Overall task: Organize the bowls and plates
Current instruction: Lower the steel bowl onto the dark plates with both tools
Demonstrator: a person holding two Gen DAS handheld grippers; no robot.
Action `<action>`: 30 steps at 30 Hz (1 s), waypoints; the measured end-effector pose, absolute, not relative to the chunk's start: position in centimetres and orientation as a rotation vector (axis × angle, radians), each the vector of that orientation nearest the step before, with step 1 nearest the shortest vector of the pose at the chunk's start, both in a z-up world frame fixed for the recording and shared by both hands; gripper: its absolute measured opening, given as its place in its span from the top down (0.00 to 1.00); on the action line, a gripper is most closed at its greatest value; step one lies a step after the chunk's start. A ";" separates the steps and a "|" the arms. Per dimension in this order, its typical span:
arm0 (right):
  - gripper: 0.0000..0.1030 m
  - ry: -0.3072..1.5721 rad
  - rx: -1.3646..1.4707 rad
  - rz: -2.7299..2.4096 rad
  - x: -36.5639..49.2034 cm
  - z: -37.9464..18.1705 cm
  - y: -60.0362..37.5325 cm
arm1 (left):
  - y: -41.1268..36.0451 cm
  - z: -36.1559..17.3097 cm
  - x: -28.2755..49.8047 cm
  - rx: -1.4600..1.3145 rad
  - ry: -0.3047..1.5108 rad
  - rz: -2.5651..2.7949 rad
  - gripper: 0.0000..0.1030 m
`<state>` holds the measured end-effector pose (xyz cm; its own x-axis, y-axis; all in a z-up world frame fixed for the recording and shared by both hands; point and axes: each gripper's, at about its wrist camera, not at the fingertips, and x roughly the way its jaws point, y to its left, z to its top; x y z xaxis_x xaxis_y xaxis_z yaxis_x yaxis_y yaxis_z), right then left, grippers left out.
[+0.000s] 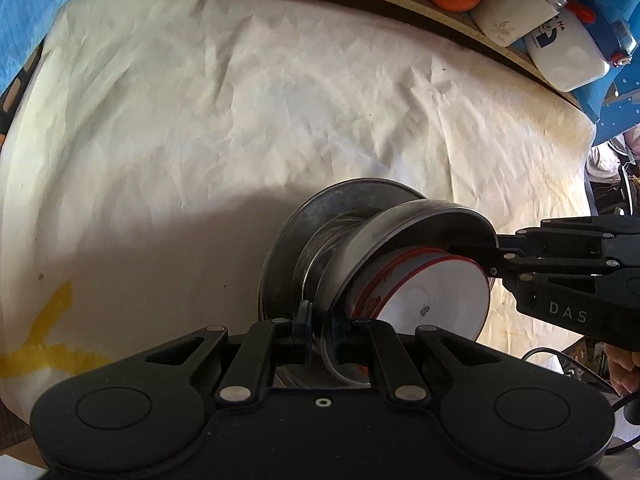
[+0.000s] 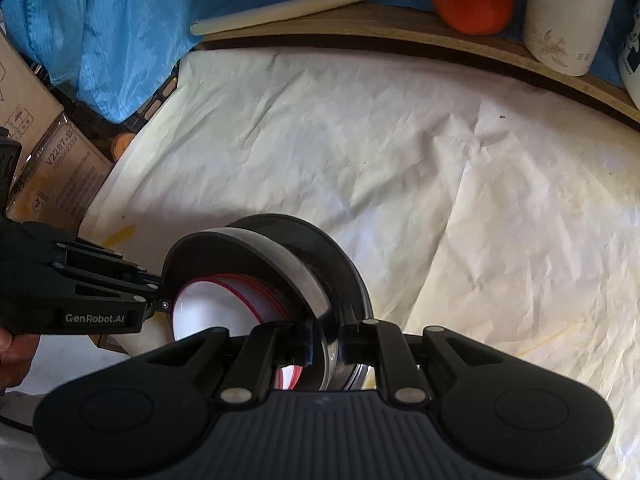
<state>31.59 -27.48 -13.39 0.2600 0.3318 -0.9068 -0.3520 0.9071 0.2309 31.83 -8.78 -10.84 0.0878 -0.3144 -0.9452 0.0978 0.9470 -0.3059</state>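
A steel bowl [image 1: 400, 220] is tipped on its edge just above the white paper-covered table [image 1: 200, 120]. A white bowl with a red rim [image 1: 436, 292] is nested in it. Behind them sits a larger steel plate [image 1: 280, 248]; whether it is gripped too I cannot tell. My left gripper [image 1: 320, 324] is shut on the near rim of the steel bowl. My right gripper [image 1: 494, 258] pinches the opposite rim. In the right wrist view the right gripper [image 2: 326, 336] clamps the steel bowl [image 2: 248, 248] and the left gripper [image 2: 160, 296] holds its left rim, white bowl [image 2: 212, 312] inside.
A wooden ledge [image 2: 400, 28] runs along the far side with an orange ball [image 2: 472, 0], a white tin [image 2: 568, 20] and a white bottle [image 1: 568, 56]. Blue cloth [image 2: 112, 40], a pale rod [image 2: 288, 8] and cardboard boxes [image 2: 60, 160] lie at the left. A yellow mark [image 1: 44, 340] stains the paper.
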 end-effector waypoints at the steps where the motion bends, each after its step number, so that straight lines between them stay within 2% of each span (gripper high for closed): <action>1: 0.87 1.226 -0.019 0.465 31.6 -13.5 -27.5 | -8.7 -10.9 31.8 -0.180 1.456 -0.308 0.94; 30: 0.88 1.260 0.052 0.447 33.2 -14.8 -28.0 | -8.6 -11.9 33.1 -0.190 1.442 -0.310 0.94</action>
<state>33.21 -28.01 -14.76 0.2314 0.3533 -0.9065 -0.2973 0.9128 0.2799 33.12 -8.57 -11.89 0.0984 -0.3212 -0.9419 0.0943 0.9452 -0.3124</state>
